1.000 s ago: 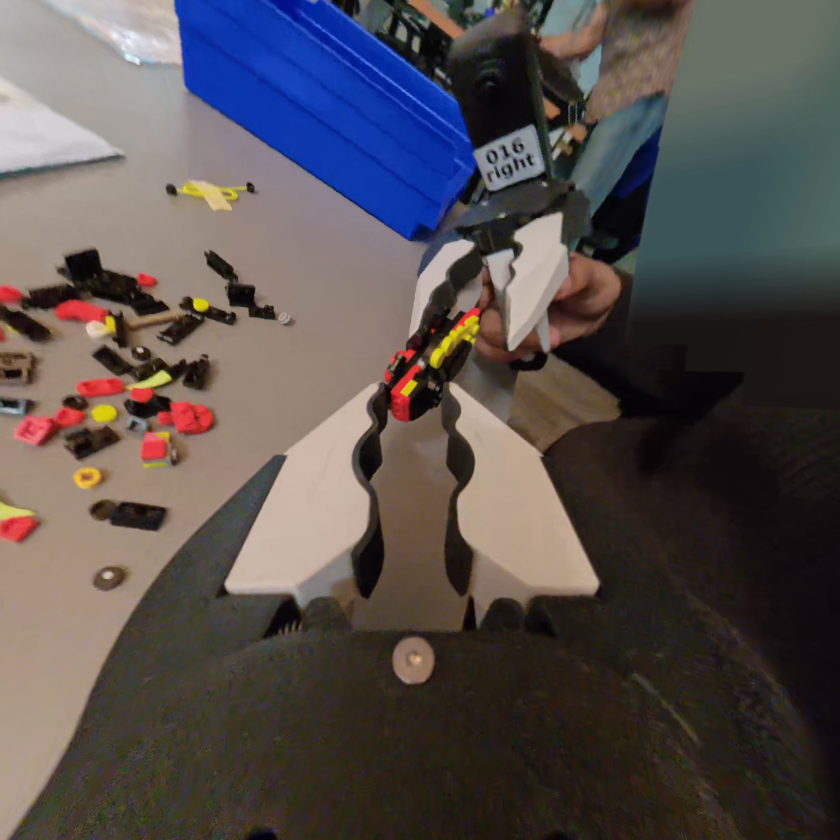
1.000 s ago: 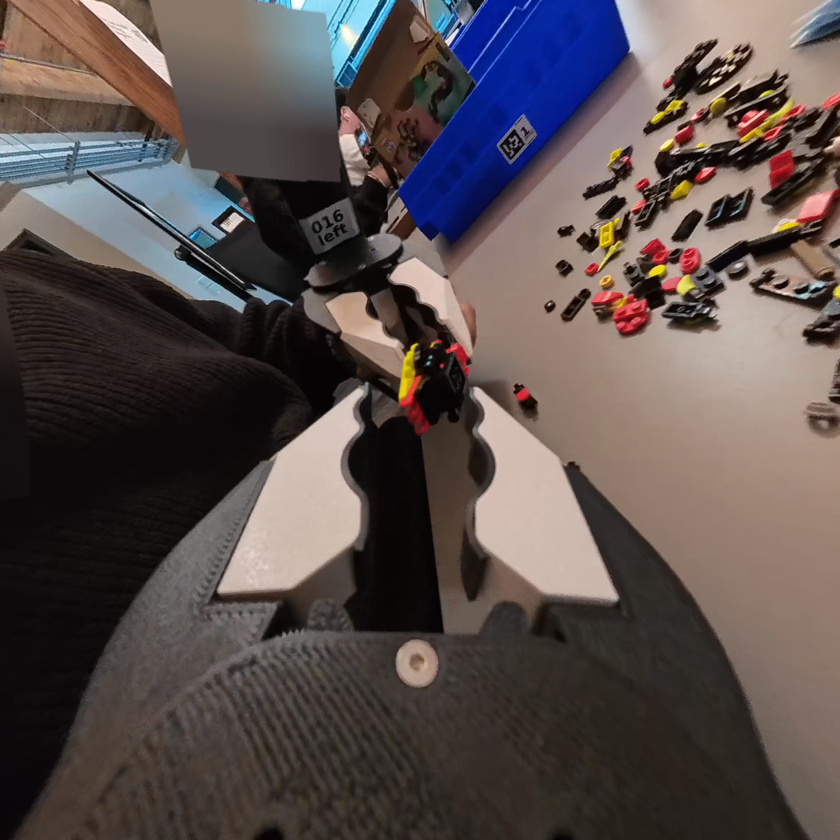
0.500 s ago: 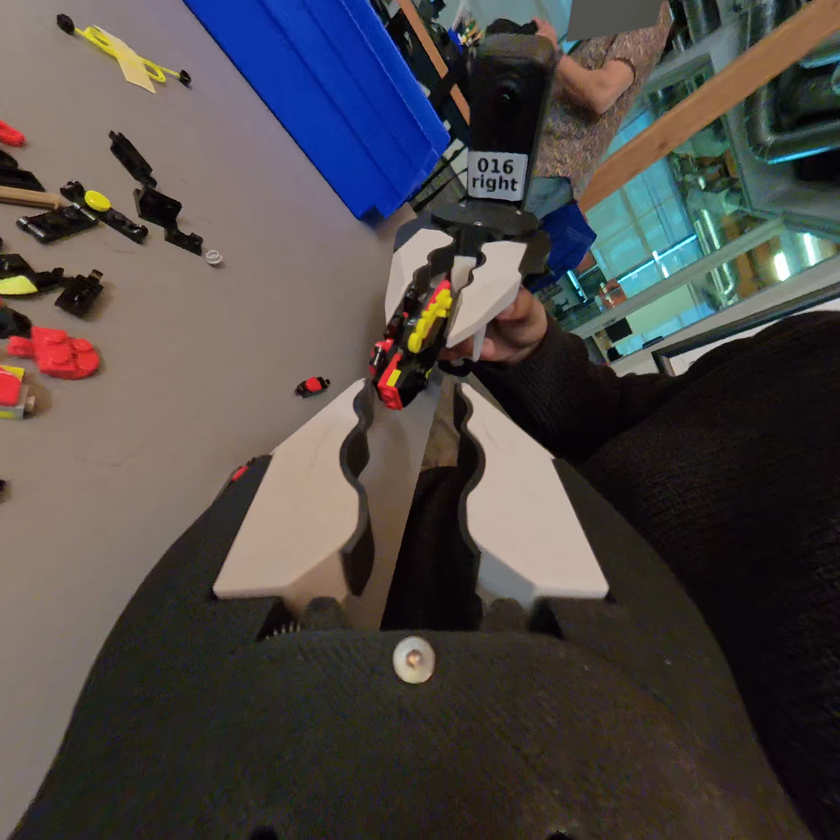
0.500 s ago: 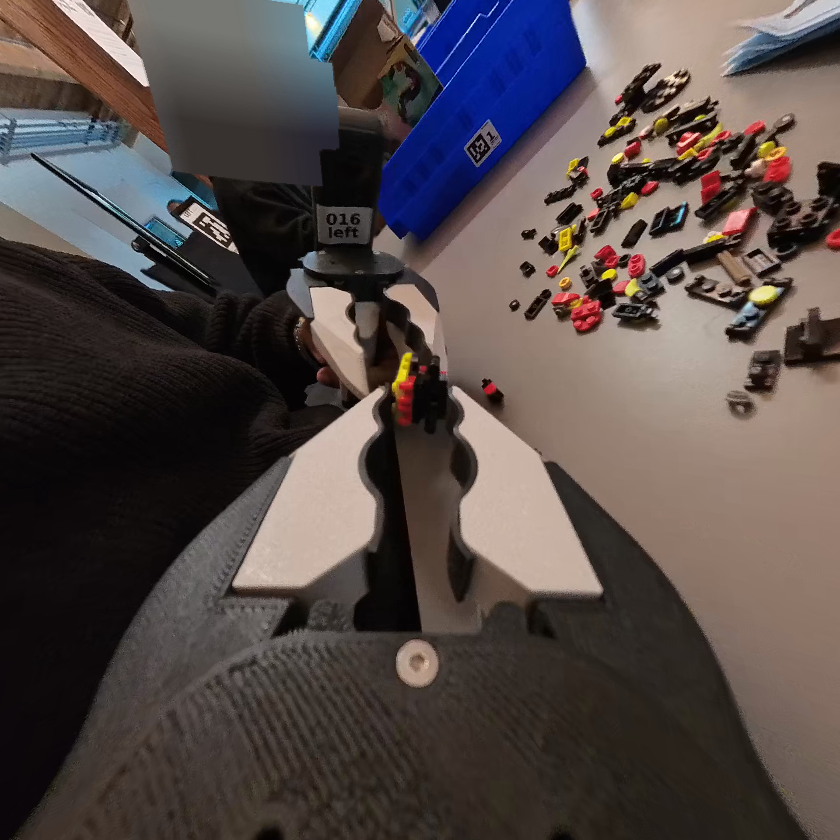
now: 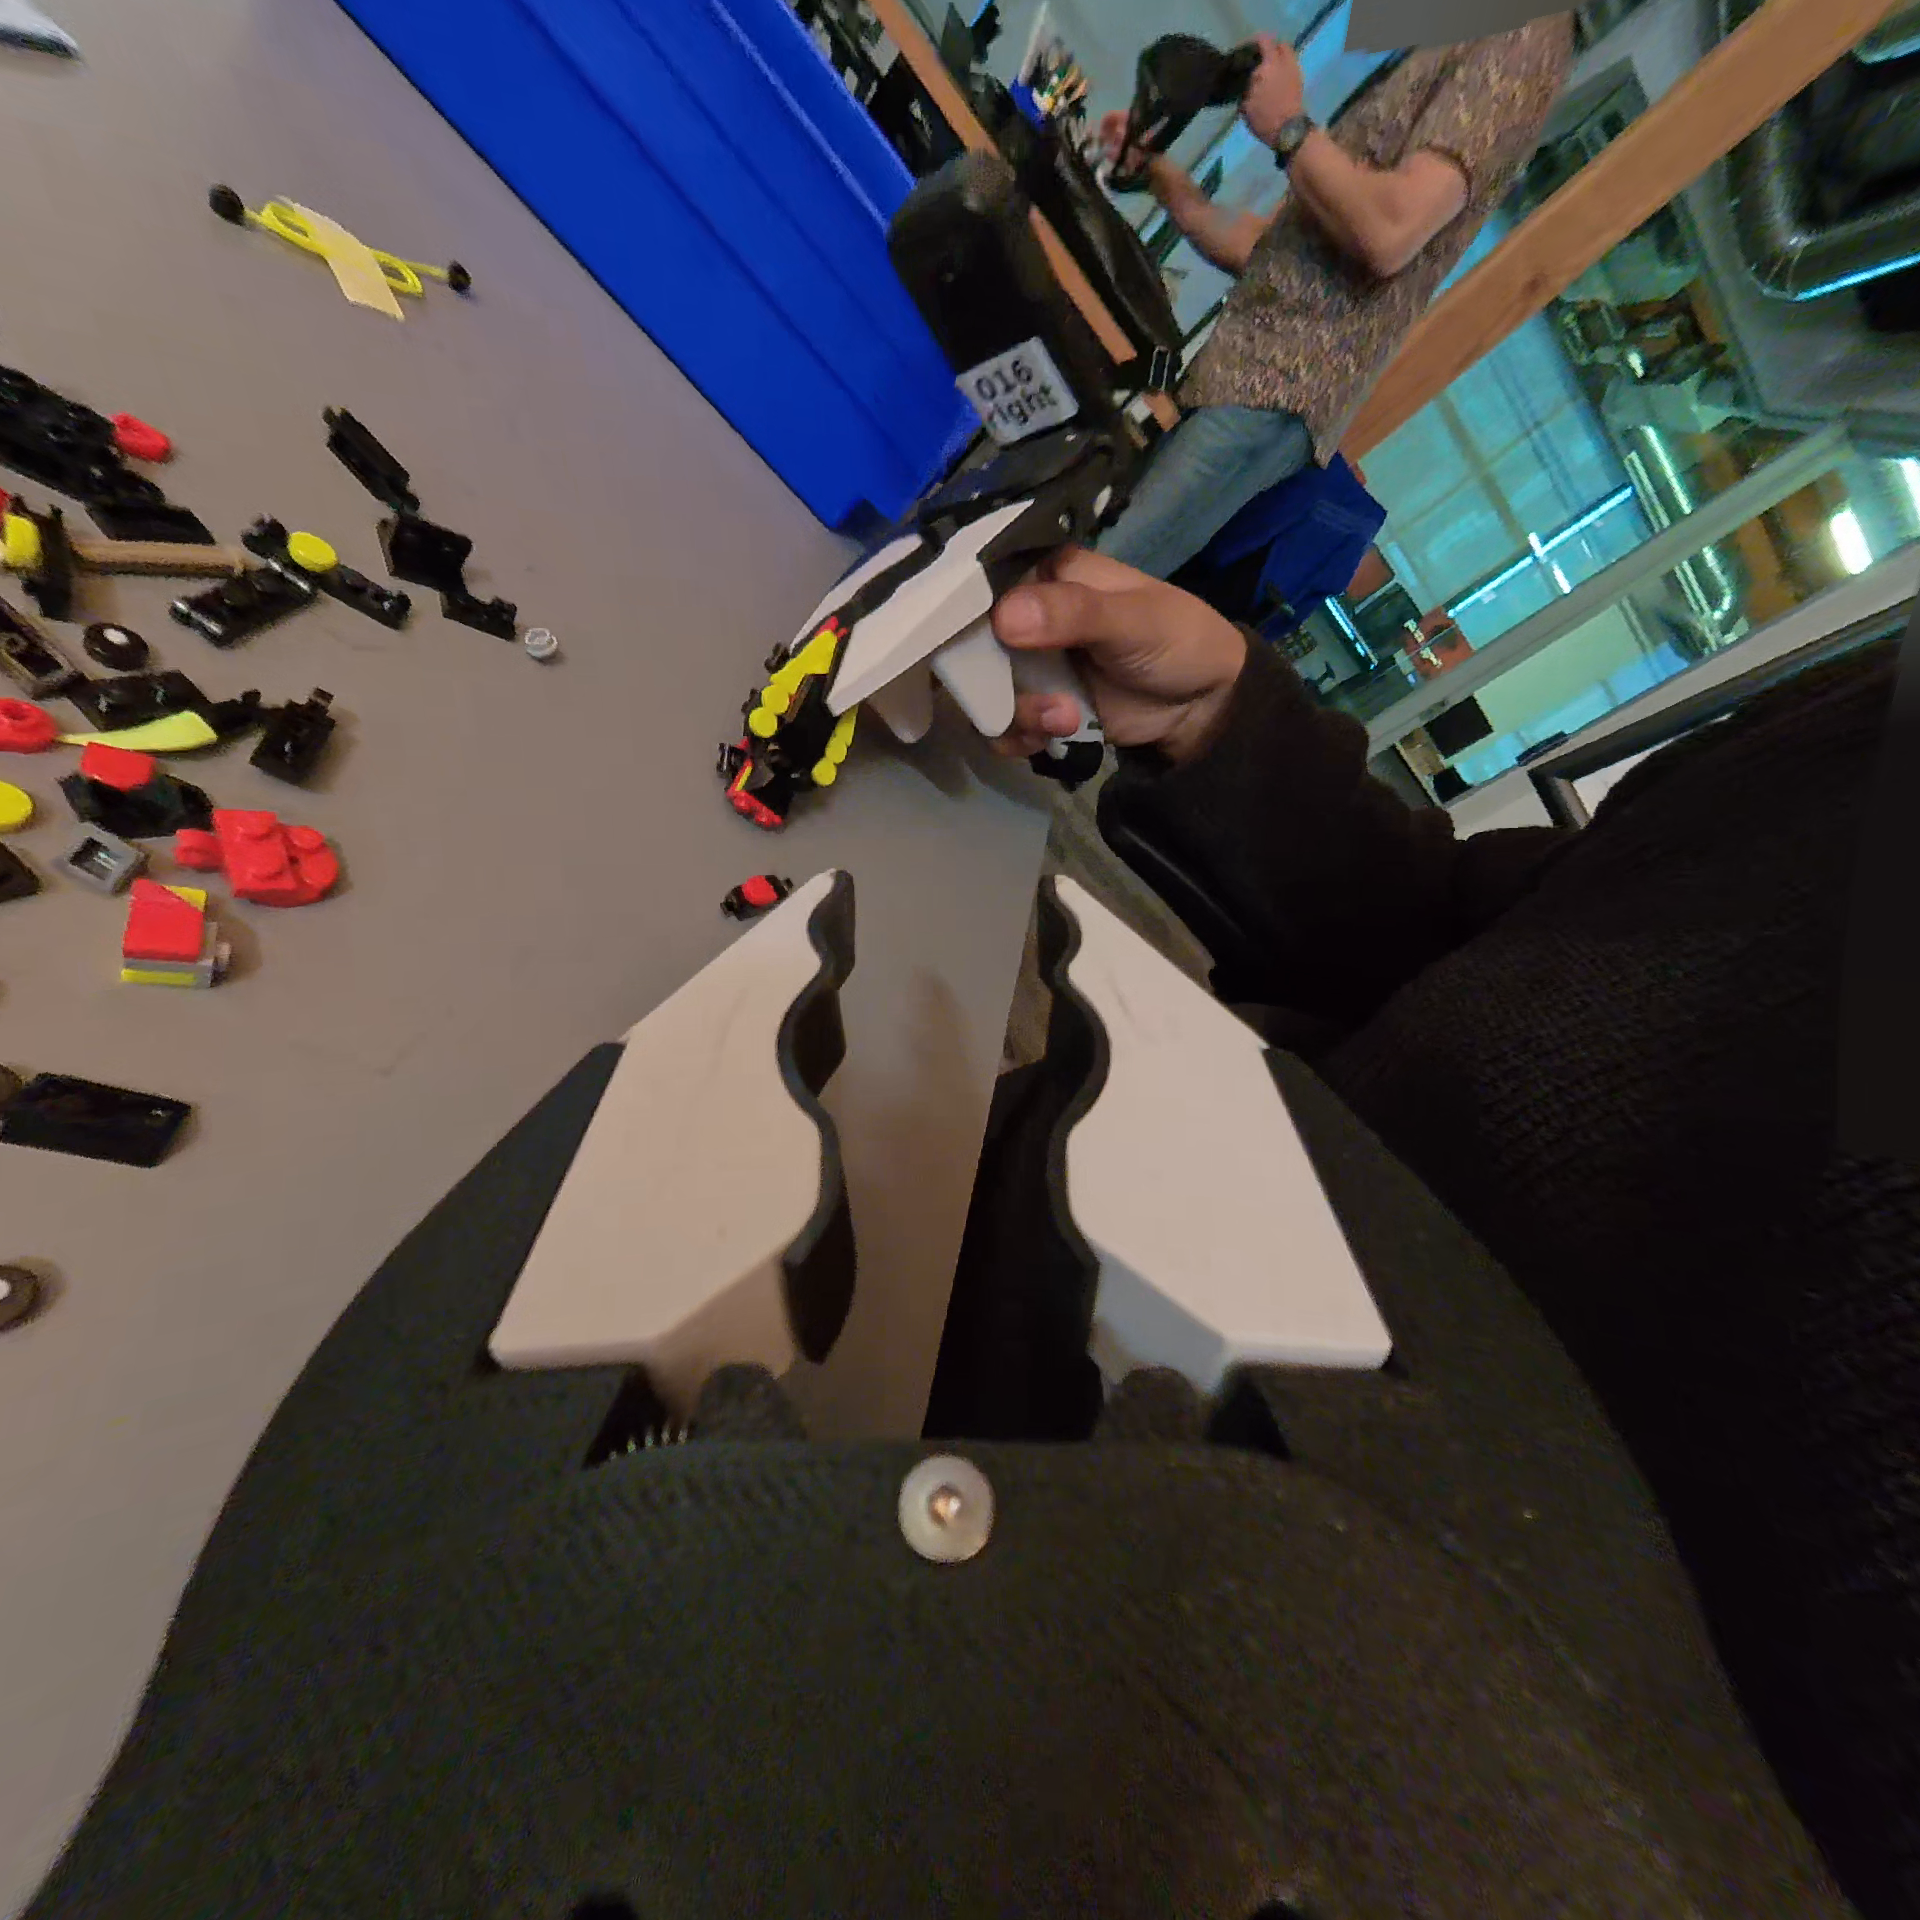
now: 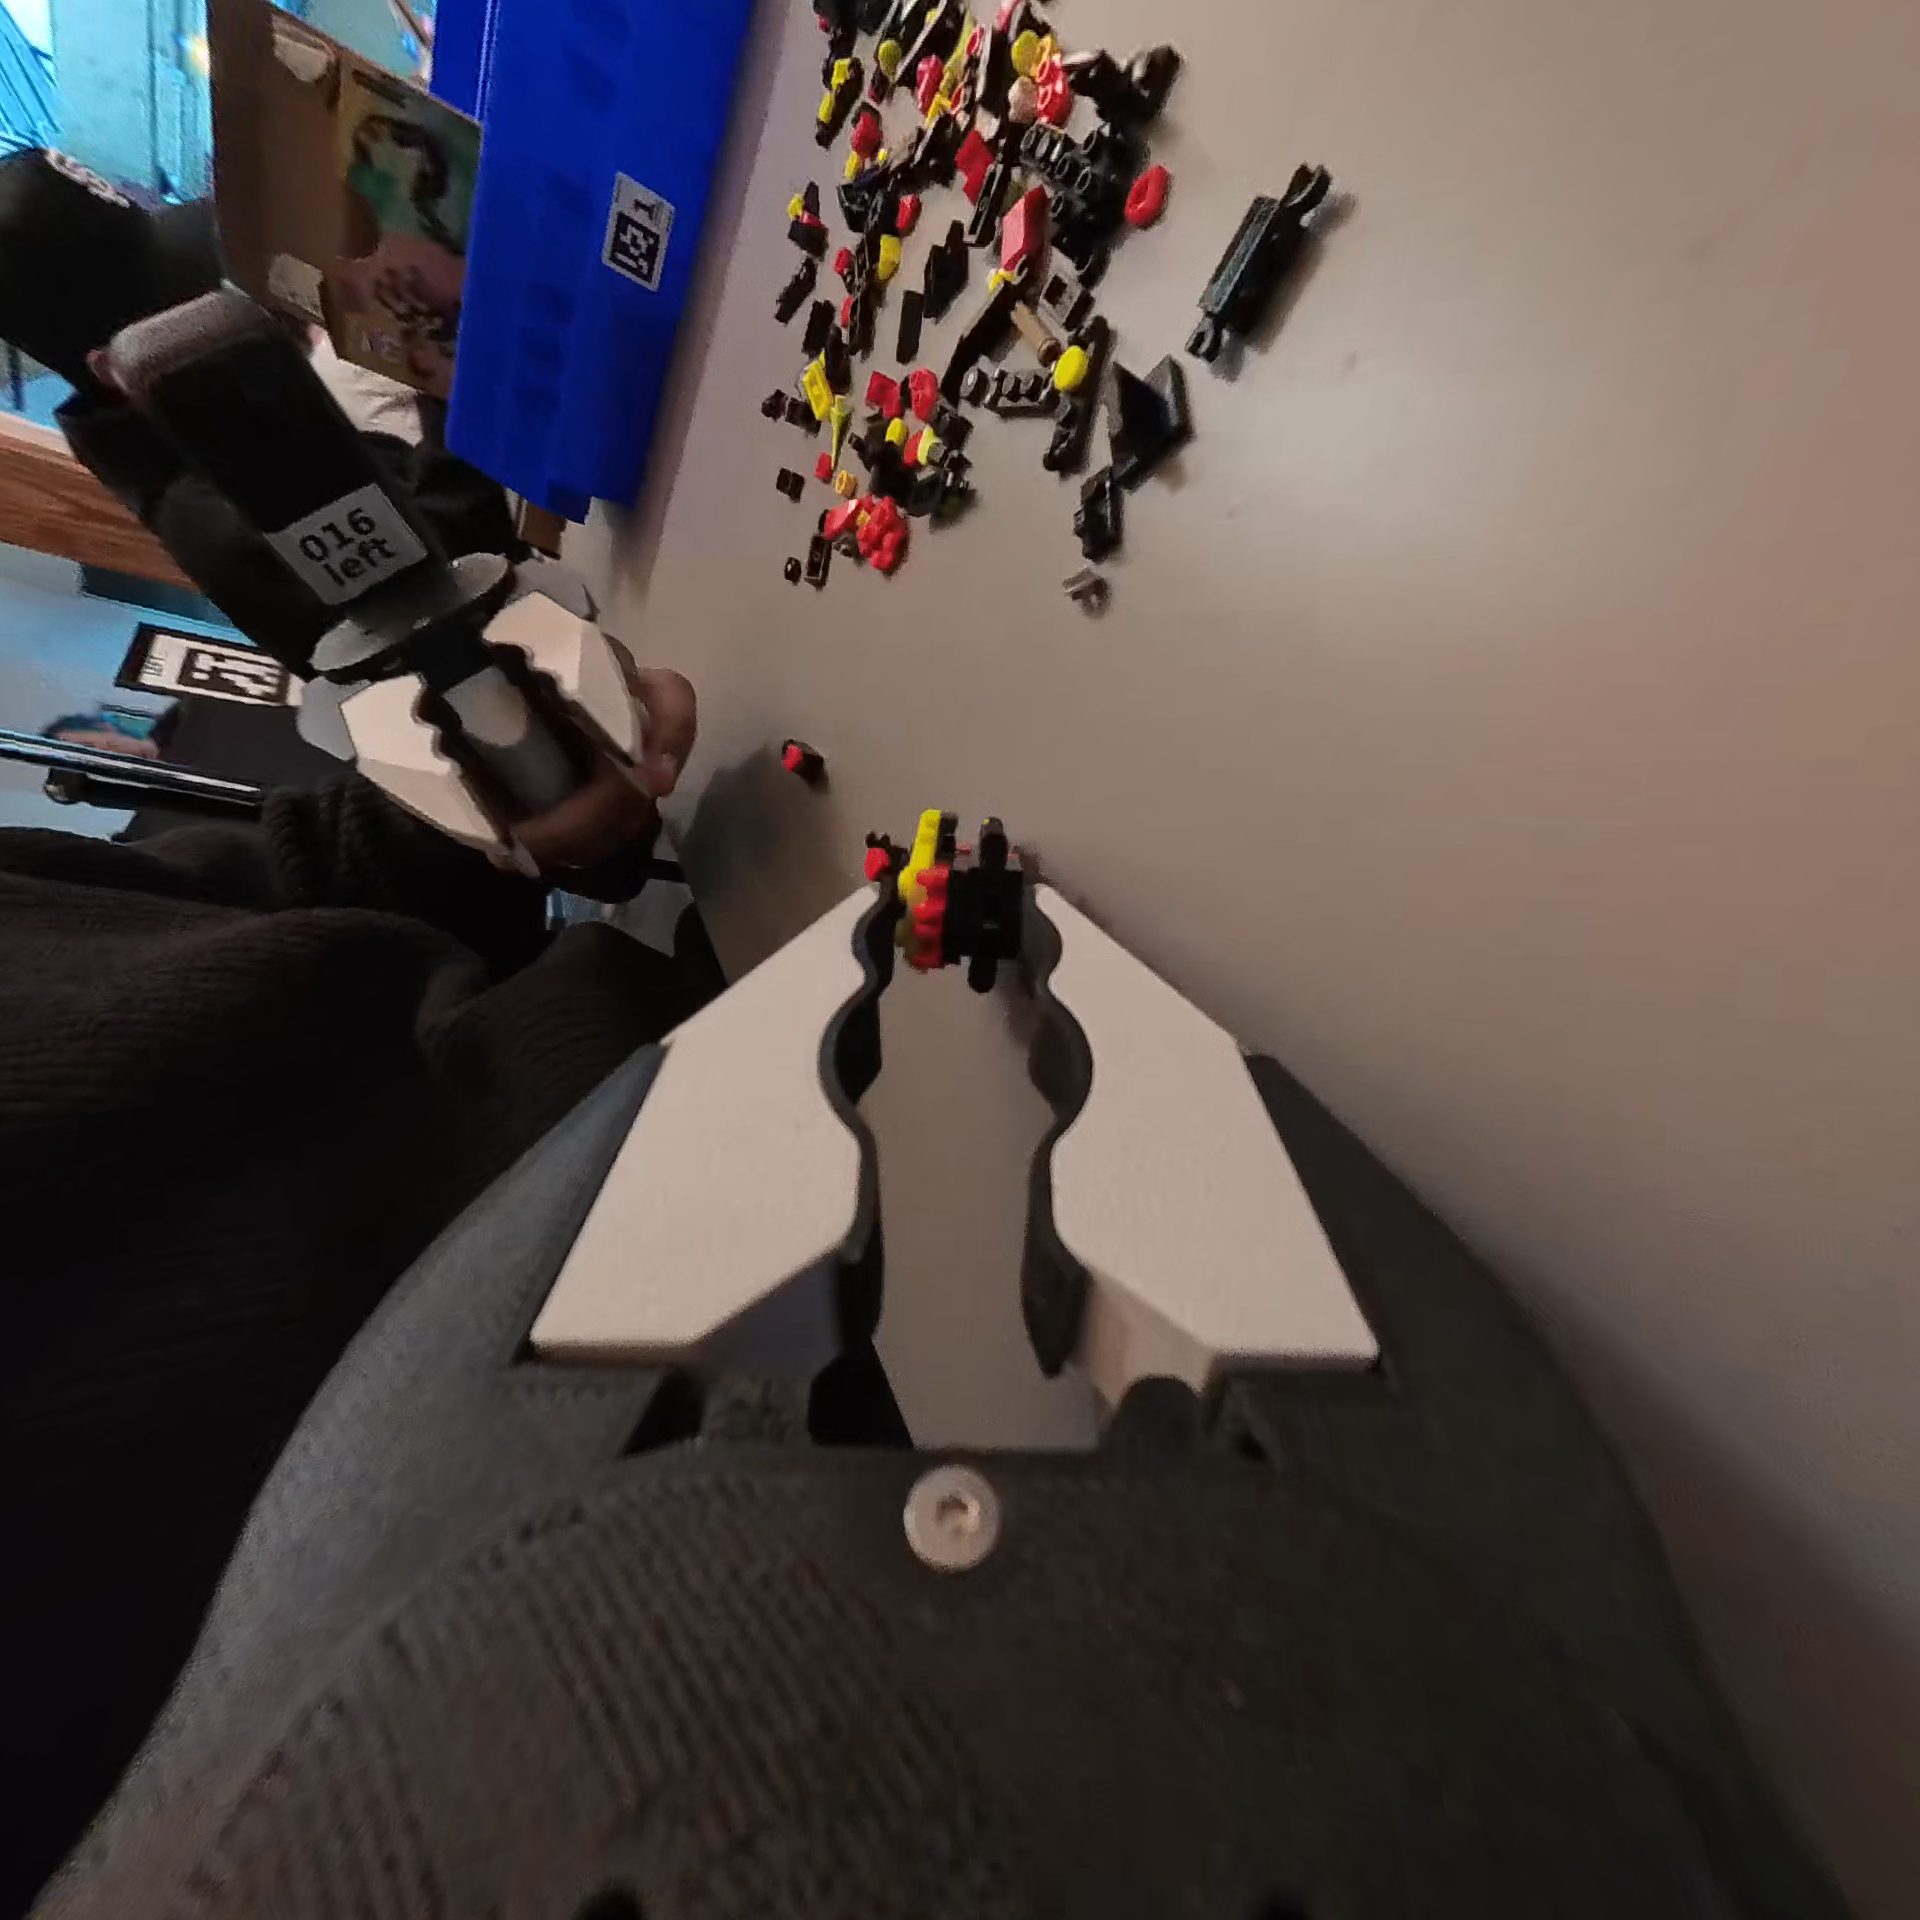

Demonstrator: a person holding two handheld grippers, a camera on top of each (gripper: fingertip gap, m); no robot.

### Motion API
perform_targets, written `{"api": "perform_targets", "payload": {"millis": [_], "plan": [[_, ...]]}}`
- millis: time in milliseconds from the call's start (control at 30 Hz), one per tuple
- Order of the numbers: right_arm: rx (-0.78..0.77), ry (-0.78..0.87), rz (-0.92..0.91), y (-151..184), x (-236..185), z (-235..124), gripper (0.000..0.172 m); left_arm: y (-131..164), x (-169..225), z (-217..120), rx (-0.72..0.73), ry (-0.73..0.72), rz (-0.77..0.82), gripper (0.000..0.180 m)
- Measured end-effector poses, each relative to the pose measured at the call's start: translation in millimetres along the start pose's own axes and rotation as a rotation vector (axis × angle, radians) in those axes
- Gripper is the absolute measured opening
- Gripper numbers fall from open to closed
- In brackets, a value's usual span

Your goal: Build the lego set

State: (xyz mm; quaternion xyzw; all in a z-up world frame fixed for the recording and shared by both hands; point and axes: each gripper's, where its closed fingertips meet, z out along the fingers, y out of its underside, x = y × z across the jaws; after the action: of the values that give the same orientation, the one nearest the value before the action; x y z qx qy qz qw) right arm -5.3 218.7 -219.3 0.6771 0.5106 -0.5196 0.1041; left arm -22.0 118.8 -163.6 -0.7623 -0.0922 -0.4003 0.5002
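My right gripper is shut on a small brick model of black, red and yellow pieces; both pads press on its sides. In the left wrist view the model sticks out of the right gripper's fingers, low over the grey table. My left gripper is open and empty, a short way back from the model near the table's edge. It also shows in the right wrist view, held in a hand. A small red and black piece lies by my left fingertip.
Several loose black, red and yellow brick pieces lie spread on the table and also show in the right wrist view. A blue bin stands at the back. A person stands beyond the table. A dark sleeve is on the right. About 12 centimetres separates my left fingertips from my right.
My left gripper opened, let go of the model and drew back. My right gripper shut on the model and carried it down toward the table.
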Motion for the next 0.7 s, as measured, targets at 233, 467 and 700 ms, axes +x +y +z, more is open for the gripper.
{"api": "perform_targets", "payload": {"millis": [233,467,700], "plan": [[0.050,0.060,-0.010,-9,16,-5,0.029,-4,-3,-4,0.017,-0.010,0.022,0.032],[0.084,0.179,-0.120,-18,24,-11,0.036,-6,-4,-4,0.031,-0.016,0.035,0.031],[0.192,0.268,-0.280,-38,16,-27,0.041,-4,-7,-3,0.022,-0.029,0.039,0.030]]}}
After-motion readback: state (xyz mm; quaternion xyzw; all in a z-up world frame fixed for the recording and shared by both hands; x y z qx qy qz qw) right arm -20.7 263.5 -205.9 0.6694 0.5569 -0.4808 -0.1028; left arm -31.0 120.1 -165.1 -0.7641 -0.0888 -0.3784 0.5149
